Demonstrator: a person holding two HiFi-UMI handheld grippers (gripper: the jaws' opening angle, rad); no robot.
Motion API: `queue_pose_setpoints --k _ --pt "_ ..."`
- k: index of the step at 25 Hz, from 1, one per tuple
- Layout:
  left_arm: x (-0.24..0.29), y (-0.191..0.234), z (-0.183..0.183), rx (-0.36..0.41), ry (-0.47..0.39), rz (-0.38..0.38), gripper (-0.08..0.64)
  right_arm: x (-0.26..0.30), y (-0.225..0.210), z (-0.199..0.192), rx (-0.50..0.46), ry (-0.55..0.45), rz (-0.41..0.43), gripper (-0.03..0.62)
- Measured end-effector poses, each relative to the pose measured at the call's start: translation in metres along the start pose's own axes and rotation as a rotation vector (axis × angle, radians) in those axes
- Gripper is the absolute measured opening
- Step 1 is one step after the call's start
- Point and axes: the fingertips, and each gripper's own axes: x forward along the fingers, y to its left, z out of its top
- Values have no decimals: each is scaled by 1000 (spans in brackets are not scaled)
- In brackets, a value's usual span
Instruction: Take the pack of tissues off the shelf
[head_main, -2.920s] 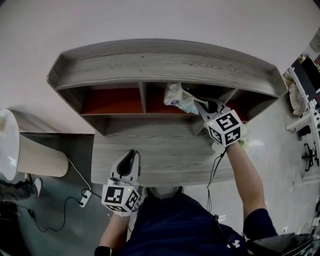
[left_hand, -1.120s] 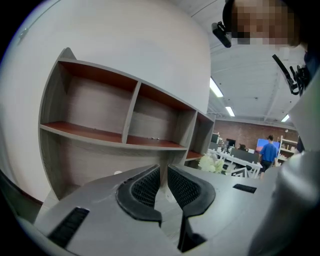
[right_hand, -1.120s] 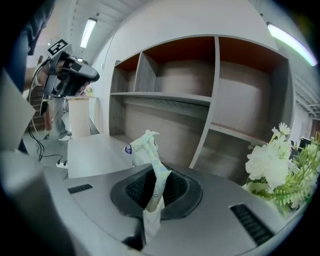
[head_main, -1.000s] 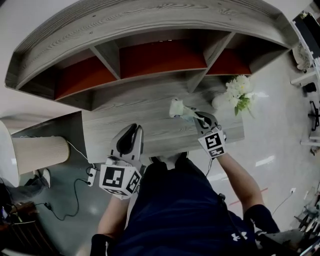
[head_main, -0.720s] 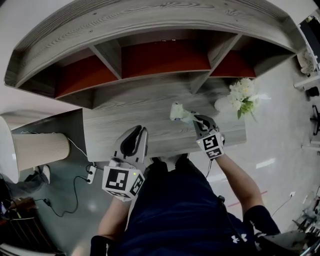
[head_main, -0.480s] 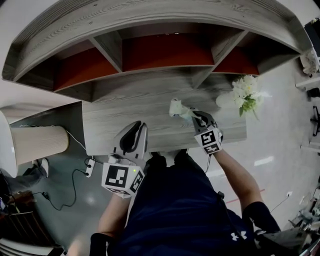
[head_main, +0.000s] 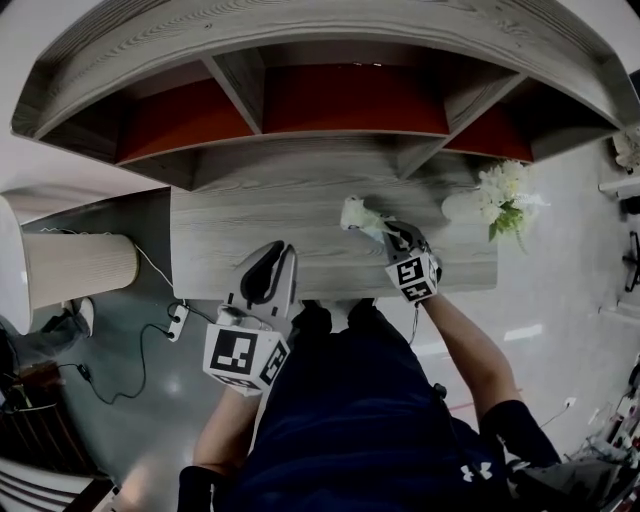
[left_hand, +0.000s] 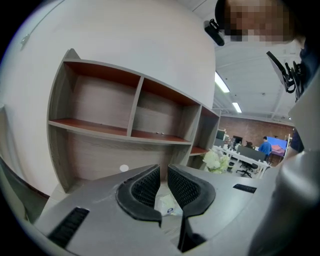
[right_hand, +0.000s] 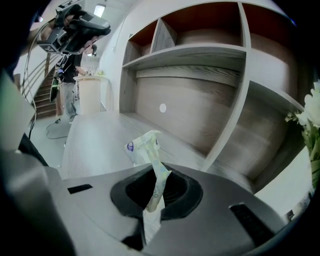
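Pack of tissues (head_main: 358, 215): small soft packet in pale, whitish-green plastic film, off the shelf and down at the desk surface, in its right half, nearer the front edge than the back. Whether its underside rests on the wood cannot be told.
Shelf unit (head_main: 240, 85): wide grey wood-grain shelf with upright dividers and red-brown boards inside, standing along the desk's back edge. The compartments in view hold nothing.
Desk (head_main: 260, 215): grey wood-grain surface, its front edge against the person's body.
Left gripper (head_main: 272, 250): grey two-jaw claw with a marker cube, held at the front edge left of the middle and well apart from the pack. Its ribbed black pads (left_hand: 150, 186) stand a narrow slit apart with nothing between them, and the pack shows far off through the gap.
Right gripper (head_main: 385, 232): grey claw near the front edge, right of the middle, closed tight on a twisted strip of the pack's film (right_hand: 159, 182).
White flowers (head_main: 503, 195): small bunch with green leaves at the desk's right edge, near the right gripper but clear of it.
Pack's look: crumpled and slack (right_hand: 142, 145), with a blue-purple round mark at the far left end. The wrapper is pulled into a thin tail that runs back into the claw.
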Motion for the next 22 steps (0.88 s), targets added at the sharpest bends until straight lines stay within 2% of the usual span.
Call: queue_pose_setpoints --k 11,22 --pt "-3 3 -4 -21 4 13 58 8 4 -16 7 42 -8 21" --pt "0 -2 -3 -23 -4 -9 58 2 11 -4 -21 14 13 205"
